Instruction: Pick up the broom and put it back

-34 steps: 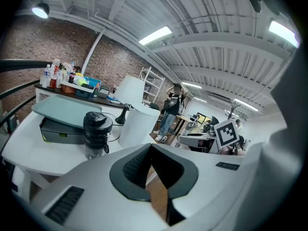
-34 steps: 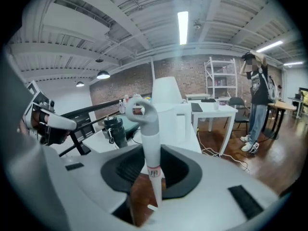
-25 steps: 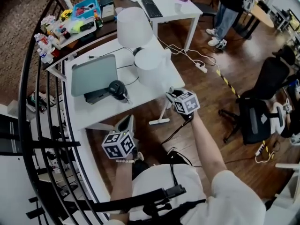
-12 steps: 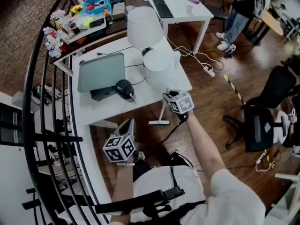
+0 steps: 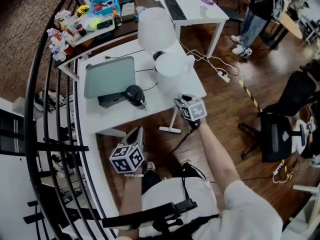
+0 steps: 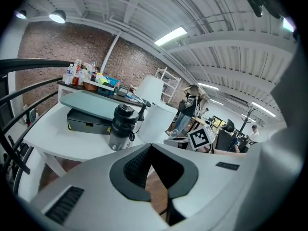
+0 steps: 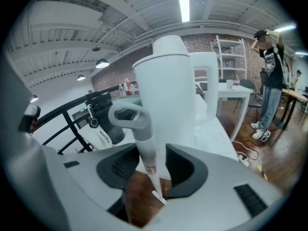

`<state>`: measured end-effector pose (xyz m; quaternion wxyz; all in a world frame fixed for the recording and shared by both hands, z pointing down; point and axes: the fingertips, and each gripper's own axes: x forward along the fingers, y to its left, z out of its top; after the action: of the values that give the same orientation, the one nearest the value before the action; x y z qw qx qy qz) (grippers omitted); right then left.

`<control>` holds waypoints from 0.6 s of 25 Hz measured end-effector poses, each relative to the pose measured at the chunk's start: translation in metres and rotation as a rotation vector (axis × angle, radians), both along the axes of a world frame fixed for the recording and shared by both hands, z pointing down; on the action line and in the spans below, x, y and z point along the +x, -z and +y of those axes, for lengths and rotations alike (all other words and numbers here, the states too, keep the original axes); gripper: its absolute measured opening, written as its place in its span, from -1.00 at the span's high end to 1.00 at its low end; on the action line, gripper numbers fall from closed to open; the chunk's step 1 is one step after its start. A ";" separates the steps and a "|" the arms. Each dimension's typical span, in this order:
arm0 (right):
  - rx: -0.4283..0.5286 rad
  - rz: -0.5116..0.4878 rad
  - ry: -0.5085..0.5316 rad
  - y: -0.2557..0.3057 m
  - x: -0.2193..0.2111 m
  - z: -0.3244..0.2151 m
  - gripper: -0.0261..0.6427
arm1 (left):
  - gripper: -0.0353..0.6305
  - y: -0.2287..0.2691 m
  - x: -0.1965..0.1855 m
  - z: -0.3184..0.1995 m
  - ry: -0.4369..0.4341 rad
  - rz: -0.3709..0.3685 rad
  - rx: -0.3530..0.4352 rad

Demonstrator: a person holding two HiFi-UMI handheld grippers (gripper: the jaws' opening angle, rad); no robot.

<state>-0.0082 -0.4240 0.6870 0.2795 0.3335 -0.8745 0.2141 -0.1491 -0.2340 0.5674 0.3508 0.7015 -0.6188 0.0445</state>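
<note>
White broom (image 7: 143, 138): stands upright against the edge of the white table (image 5: 120, 116), head down on the wooden floor (image 5: 225, 121).
Right gripper (image 7: 151, 149): jaws have just been opening; the broom's handle stands loose between them, below its loop, no longer clamped.
Left gripper (image 6: 151, 147): jaws together, holding nothing, low beside the table, apart from the broom.
</note>
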 end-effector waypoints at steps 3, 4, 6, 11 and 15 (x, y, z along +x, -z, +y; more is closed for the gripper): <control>0.002 -0.003 -0.006 0.001 0.000 0.000 0.28 | 0.93 -0.001 0.001 -0.002 -0.007 0.005 0.002; 0.000 -0.001 -0.005 0.001 -0.001 0.001 0.26 | 0.93 -0.001 0.002 -0.002 -0.011 0.006 0.003; -0.004 0.008 0.000 0.000 -0.001 0.004 0.23 | 0.93 -0.001 0.004 -0.002 -0.018 0.010 0.004; -0.009 0.003 -0.030 0.003 0.006 0.012 0.16 | 0.93 -0.001 0.004 -0.004 -0.029 0.018 0.006; -0.018 -0.043 -0.100 0.007 0.026 0.031 0.16 | 0.93 -0.003 0.005 -0.005 -0.047 0.028 0.009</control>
<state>0.0176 -0.3931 0.6802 0.2525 0.3695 -0.8606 0.2431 -0.1442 -0.2386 0.5705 0.3551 0.7180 -0.5973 0.0405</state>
